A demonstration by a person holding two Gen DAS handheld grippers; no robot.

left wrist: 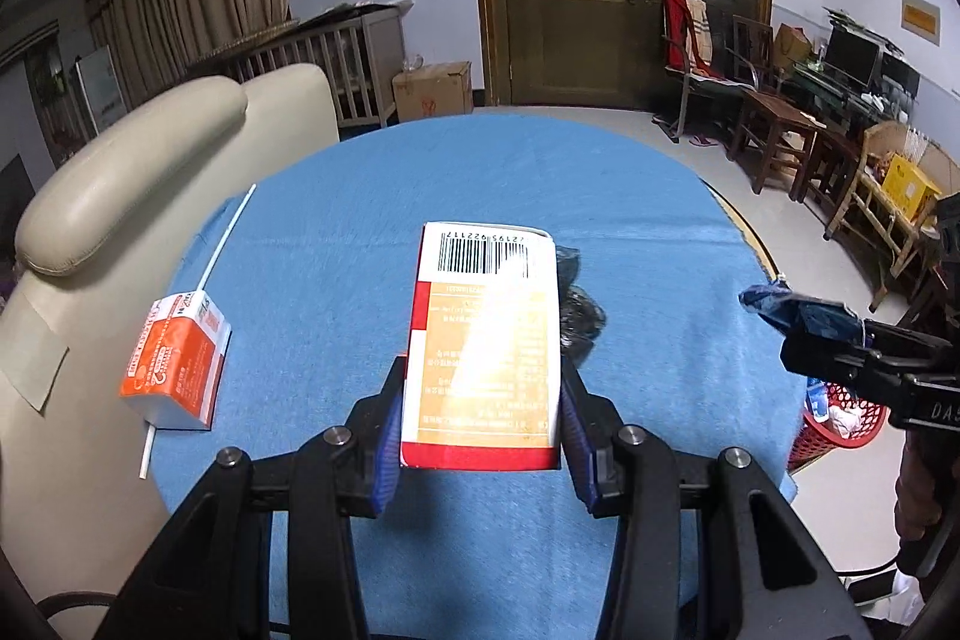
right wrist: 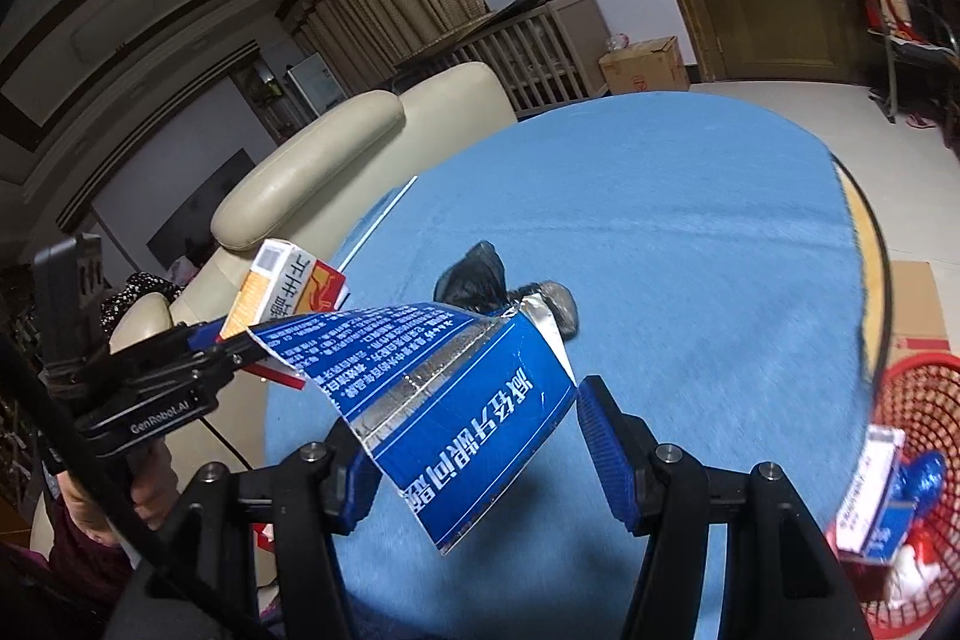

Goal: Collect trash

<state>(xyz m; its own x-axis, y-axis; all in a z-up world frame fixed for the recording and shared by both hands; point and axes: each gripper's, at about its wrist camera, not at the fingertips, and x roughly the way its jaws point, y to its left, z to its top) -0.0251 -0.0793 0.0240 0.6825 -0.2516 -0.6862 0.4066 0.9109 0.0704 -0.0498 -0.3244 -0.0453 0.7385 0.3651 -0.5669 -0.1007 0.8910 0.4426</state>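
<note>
**Both tongs carrying litter above the blue table**

While the left tongs (left wrist: 483, 436) grip a red, white and tan box (left wrist: 483, 340) between their blue pads, the box juts straight forward from the jaws, barcode end farthest out, held above the blue tablecloth (left wrist: 480, 184). Pads press both long sides of the box, so the jaws stand only as wide as the box itself.

To the left of these tongs an orange and white drink carton (left wrist: 177, 364) lies on the cloth near the table's edge, a white straw (left wrist: 225, 238) sticking out past it. Just ahead and slightly right of the held box, partly hidden behind it, sits a crumpled black bag (left wrist: 579, 307).

The right tongs (right wrist: 480, 451) have a flattened blue wrapper (right wrist: 444, 400) with white print and a silver lining lying across them. Its lower left edge meets the left finger, while the right finger (right wrist: 606, 445) stands apart from it with a gap showing; whether the wrapper is truly pinched I cannot tell. The wrapper curls forward and up over the cloth, with the black bag beyond its far end.

Low to the right of the right tongs, beside the table, stands a red mesh basket (right wrist: 924, 400) holding a white and blue box (right wrist: 870, 502) and other scraps
</note>
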